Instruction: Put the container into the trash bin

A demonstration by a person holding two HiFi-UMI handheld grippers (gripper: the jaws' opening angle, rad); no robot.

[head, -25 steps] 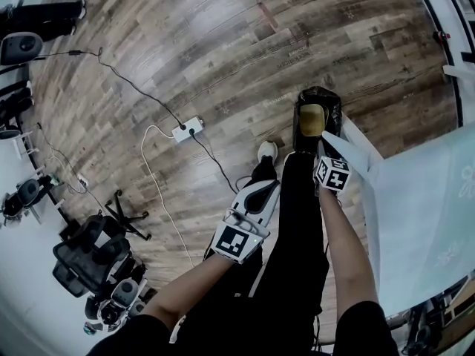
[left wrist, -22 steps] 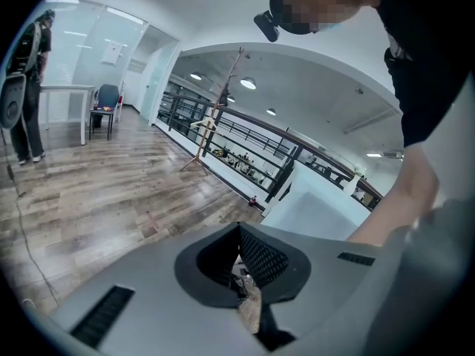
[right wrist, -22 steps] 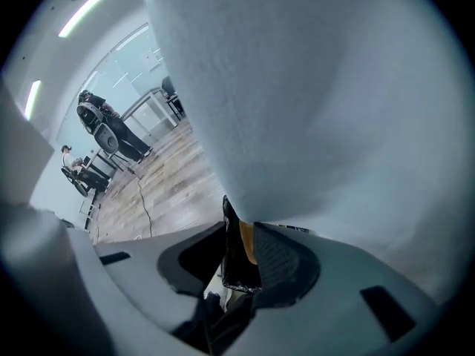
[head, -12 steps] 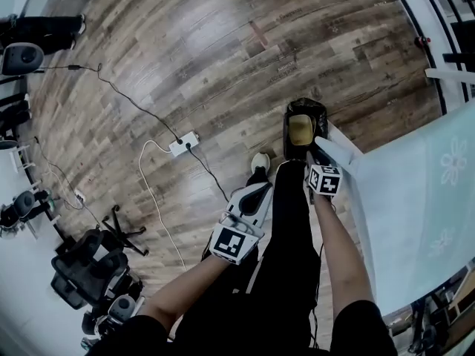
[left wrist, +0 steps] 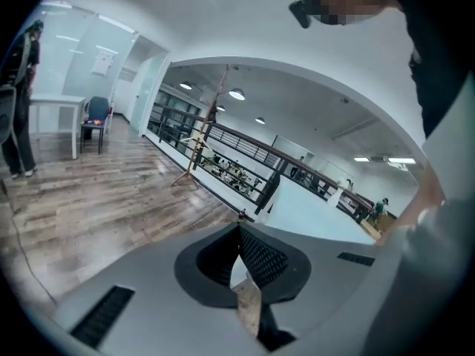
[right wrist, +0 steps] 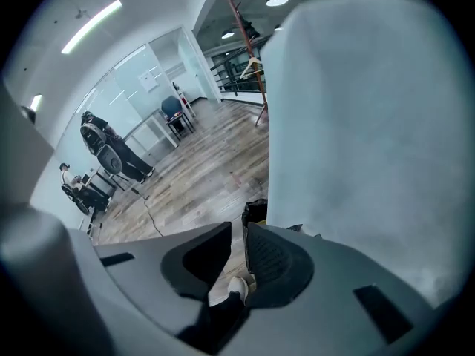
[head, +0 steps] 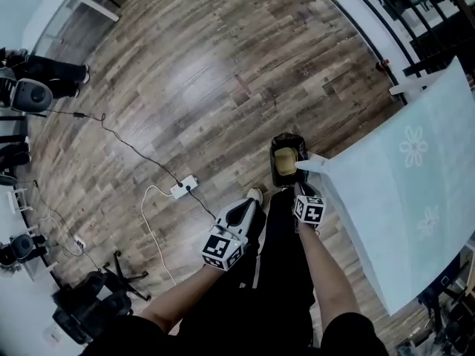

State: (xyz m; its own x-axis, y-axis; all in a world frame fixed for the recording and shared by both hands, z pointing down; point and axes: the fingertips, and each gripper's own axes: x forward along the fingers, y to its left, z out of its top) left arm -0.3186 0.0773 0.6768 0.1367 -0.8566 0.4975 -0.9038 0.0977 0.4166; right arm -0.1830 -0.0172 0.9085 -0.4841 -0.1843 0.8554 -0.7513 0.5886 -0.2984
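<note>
The task is judged nearly done. The container [head: 285, 159], a tan shape, is seen lying inside the black-lined trash bin [head: 275, 180], which stands on the floor just left of the cloth-covered tabletop [head: 401, 199]. Nothing else can be made out in the bin. The right gripper [right wrist: 236, 230] is held near the bin, its fingers narrowly apart and empty. The left gripper [left wrist: 239, 232] has its fingers closed on nothing. Only drawing back seems left.
</note>
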